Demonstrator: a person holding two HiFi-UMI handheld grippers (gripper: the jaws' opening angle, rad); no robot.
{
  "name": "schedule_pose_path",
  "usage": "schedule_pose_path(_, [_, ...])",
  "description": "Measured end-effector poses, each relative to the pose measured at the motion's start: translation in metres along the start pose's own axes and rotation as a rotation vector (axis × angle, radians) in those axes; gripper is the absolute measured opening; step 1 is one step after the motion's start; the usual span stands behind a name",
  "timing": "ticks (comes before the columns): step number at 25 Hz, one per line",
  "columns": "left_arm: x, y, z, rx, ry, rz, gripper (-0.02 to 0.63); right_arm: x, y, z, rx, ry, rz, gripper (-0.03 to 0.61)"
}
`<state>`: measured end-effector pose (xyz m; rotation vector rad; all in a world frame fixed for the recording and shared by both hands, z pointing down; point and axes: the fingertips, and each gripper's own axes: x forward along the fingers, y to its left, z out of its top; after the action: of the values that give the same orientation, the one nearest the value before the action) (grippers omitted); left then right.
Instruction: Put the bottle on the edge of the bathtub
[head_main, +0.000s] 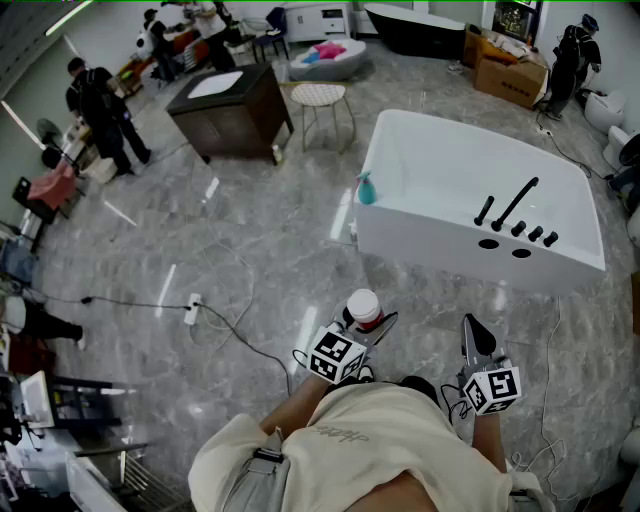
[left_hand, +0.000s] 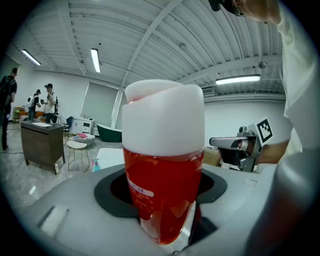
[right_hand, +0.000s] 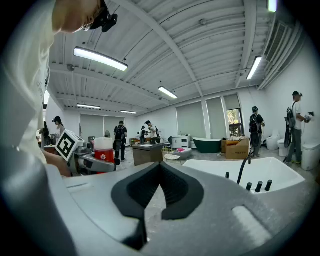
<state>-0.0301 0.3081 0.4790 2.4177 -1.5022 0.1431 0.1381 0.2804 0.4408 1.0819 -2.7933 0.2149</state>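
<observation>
A bottle (head_main: 363, 305) with a red body and a wide white cap stands upright between the jaws of my left gripper (head_main: 368, 322), which is shut on it. In the left gripper view the bottle (left_hand: 162, 175) fills the middle, with the left gripper (left_hand: 162, 202) closed round its lower part. My right gripper (head_main: 477, 335) is beside it on the right, shut and empty. Its dark pads meet in the right gripper view (right_hand: 160, 170). The white bathtub (head_main: 480, 262) stands on the floor ahead of both grippers, well apart from them, with a black faucet (head_main: 510, 205) on its near rim.
A small teal bottle (head_main: 366, 188) sits at the tub's left edge. A dark cabinet (head_main: 232, 110) and a round wire stool (head_main: 318, 97) stand farther back left. A power strip with cable (head_main: 192, 310) lies on the marble floor. People stand at far left; cardboard boxes (head_main: 510, 75) are behind the tub.
</observation>
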Motion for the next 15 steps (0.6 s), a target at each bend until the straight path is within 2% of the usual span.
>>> schedule_pose_path(5, [-0.004,0.025,-0.006,0.005,-0.012,-0.007,0.302,0.02,0.009,0.011,-0.048,-0.063,-0.031,0.0])
schedule_pose_path(8, [-0.005,0.028,-0.013,-0.023,-0.01,-0.005,0.302,0.018,0.005,0.014,-0.03,-0.083,-0.055,0.0])
schedule_pose_path(12, [-0.007,0.022,-0.012,-0.026,-0.013,-0.029,0.302,0.012,0.001,0.017,-0.001,-0.08,-0.084,0.001])
schedule_pose_path(15, [-0.007,0.02,-0.019,-0.036,0.0,-0.047,0.302,0.008,0.01,0.012,-0.027,-0.051,-0.092,0.0])
